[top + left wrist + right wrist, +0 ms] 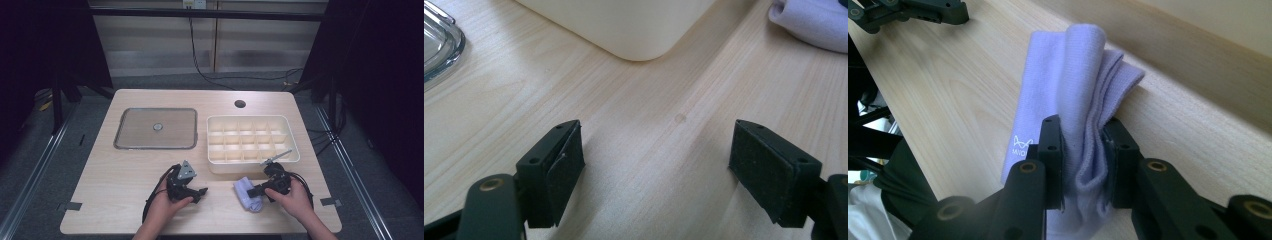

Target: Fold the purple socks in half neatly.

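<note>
Right gripper view: lilac folded cloth (1075,100) lying on the pale wooden worktop (958,85), pinched between the two black jaws of the right claw (1083,150), pads pressing into the folds from both sides. Small white logo printed on the cloth near the left jaw, with tiny letters under it, starting maybe with "MYO", rest too small to read. Left claw (908,12) lying at the top left corner, apart from the cloth.

High view: same cloth (248,194) near the front edge of the worktop (125,200), just in front of the cream divided tray (287,142), right claw (256,191) grasping it from the right side. Left claw (199,192) resting further left, released, holding nothing. Shallow metal-rimmed tray (155,146) behind, at the left.

Left gripper view: jaws standing wide apart over bare wood, corner of the cloth (814,22) at top right.
</note>
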`<state>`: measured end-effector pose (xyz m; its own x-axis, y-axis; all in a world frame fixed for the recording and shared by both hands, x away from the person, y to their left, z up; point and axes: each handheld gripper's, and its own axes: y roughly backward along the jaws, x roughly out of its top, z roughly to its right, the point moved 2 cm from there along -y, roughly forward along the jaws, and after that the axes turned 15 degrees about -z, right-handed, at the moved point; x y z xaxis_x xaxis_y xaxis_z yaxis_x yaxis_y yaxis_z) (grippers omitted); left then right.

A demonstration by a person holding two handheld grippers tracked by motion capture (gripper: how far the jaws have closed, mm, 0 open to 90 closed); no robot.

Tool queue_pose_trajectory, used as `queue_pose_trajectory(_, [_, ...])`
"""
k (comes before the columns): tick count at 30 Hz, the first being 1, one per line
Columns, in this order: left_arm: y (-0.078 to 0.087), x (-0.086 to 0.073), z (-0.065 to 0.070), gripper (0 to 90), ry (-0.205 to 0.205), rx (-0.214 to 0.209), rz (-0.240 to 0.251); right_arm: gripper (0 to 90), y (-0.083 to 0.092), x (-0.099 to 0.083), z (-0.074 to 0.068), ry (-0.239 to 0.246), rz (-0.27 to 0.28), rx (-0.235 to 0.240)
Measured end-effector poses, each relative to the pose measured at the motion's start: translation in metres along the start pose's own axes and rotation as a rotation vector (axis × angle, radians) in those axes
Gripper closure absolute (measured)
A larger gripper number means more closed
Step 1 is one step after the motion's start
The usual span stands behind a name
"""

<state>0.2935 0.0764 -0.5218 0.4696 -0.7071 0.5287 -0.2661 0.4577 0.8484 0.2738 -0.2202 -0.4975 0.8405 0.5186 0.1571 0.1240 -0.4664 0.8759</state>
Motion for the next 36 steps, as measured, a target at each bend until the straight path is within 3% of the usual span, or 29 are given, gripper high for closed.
queue_pose_trajectory(4, [0.000, 0.000, 0.000, 21.4, -0.001, -0.001, 0.000, 74.6, 0.002, 0.001, 0.001, 0.001, 0.001, 0.023])
queue_pose_trajectory(8, [0.000, 0.000, 0.000, 21.3, -0.001, -0.002, -0.001, 74.7, 0.007, 0.001, 0.001, 0.019, -0.008, 0.017])
queue_pose_trajectory(25, [0.000, 0.000, 0.000, 21.4, 0.001, -0.002, 0.002, 75.0, 0.035, -0.004, 0.004, 0.013, 0.021, 0.010])
queue_pose_trajectory(36, [0.000, 0.000, 0.000, 21.3, 0.002, -0.002, 0.002, 75.0, 0.059, -0.006, 0.005, 0.015, 0.009, -0.024])
